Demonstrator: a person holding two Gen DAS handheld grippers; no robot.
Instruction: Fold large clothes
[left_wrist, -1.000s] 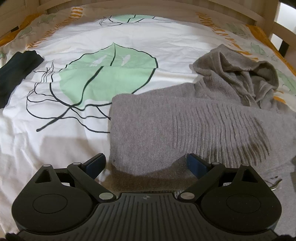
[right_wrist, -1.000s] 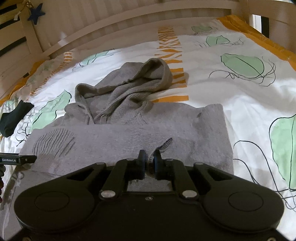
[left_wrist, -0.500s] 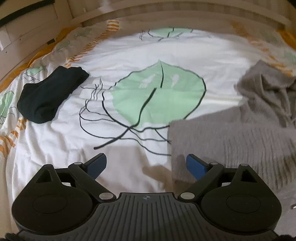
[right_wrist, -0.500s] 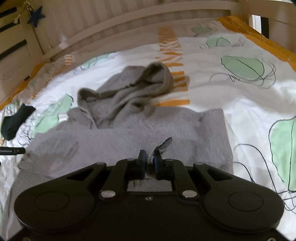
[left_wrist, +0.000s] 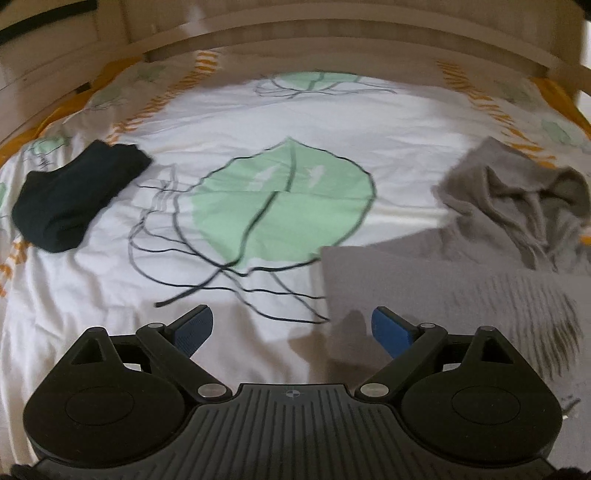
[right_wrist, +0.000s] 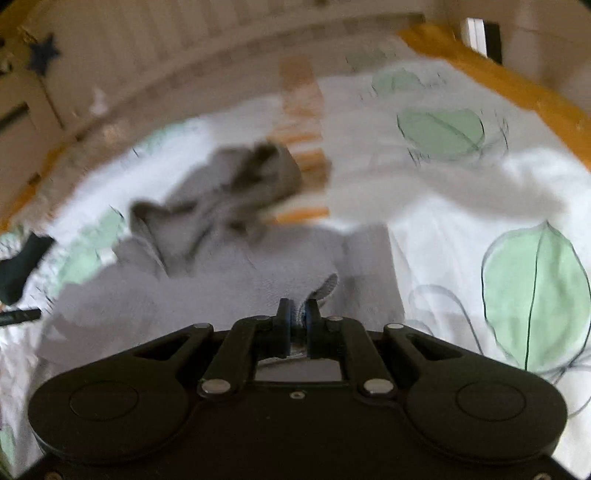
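Grey hoodie (right_wrist: 236, 280) lies half-folded on the bedspread (left_wrist: 258, 122); right gripper (right_wrist: 295, 317) pinched tight on a cuff of it, left gripper (left_wrist: 291, 328) wide open w/ nothing in it, over the hoodie's left edge. Risk, imo: thin pinch slips if pulled fast & the fold drops crooked

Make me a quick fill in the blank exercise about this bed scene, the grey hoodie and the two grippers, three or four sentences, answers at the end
1. The right gripper has its jaws shut on a fold of the ____ hoodie.
2. The left gripper has its jaws ____, with nothing between them.
3. The dark folded garment lies on the bedspread, ____ from the hoodie.
4. The bedspread is printed with large green ____.

Missing words: grey; open; apart; leaves
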